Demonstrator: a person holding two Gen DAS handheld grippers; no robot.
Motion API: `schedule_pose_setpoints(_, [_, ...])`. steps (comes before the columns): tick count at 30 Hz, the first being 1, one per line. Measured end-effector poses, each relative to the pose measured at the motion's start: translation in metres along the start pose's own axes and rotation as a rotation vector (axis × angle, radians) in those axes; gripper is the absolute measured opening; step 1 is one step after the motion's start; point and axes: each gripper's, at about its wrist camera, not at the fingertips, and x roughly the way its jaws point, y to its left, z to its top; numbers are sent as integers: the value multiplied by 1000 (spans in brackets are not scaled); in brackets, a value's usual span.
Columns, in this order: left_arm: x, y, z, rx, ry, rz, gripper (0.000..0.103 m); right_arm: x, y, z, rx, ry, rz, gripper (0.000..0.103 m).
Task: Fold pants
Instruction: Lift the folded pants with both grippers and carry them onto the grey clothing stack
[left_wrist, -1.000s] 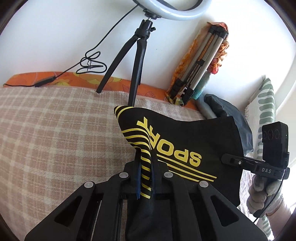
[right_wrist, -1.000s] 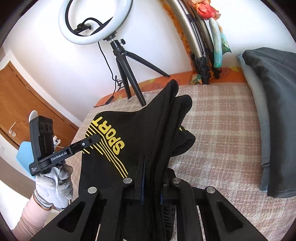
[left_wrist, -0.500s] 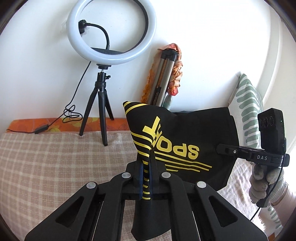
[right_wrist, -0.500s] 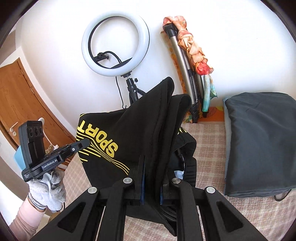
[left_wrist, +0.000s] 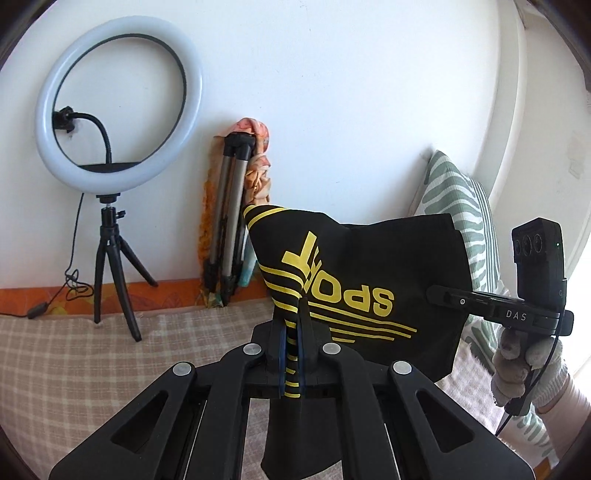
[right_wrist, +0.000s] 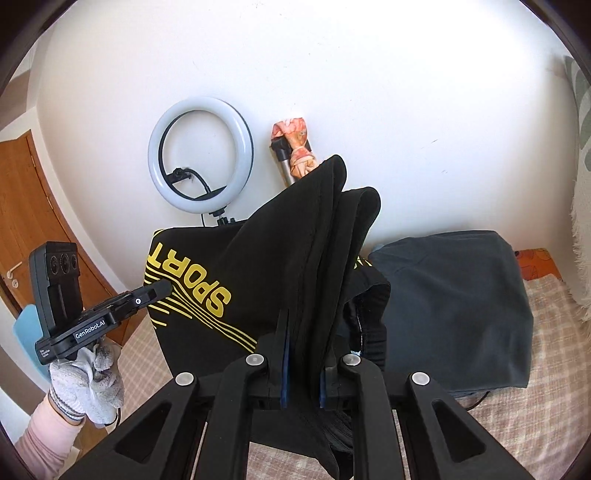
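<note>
Black pants with a yellow "SPORT" print (left_wrist: 354, 280) hang in the air above the bed, stretched between both grippers. My left gripper (left_wrist: 291, 332) is shut on the striped corner of the pants. My right gripper (right_wrist: 301, 336) is shut on a thick bunch of the black fabric (right_wrist: 314, 236); the waistband hangs below it. The right gripper also shows in the left wrist view (left_wrist: 443, 295), clamped on the pants' far edge. The left gripper shows in the right wrist view (right_wrist: 155, 291).
A plaid bed cover (left_wrist: 74, 362) lies below. A ring light on a tripod (left_wrist: 110, 110) and a folded tripod (left_wrist: 229, 221) stand at the wall. A striped pillow (left_wrist: 465, 199) is at right. Folded dark grey clothes (right_wrist: 454, 295) lie on the bed.
Both grippers have risen with the pants, lifting them clear of the bed. The views have tilted up toward the wall.
</note>
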Motion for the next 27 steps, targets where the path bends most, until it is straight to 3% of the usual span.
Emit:
schedule_pose_setpoints(13, [71, -56, 38, 34, 15, -55, 3, -25, -74, 29, 9, -49, -133, 9])
schedule_pose_setpoints(27, [181, -52, 42, 23, 71, -64, 3, 47, -158, 51, 42, 34, -232, 9])
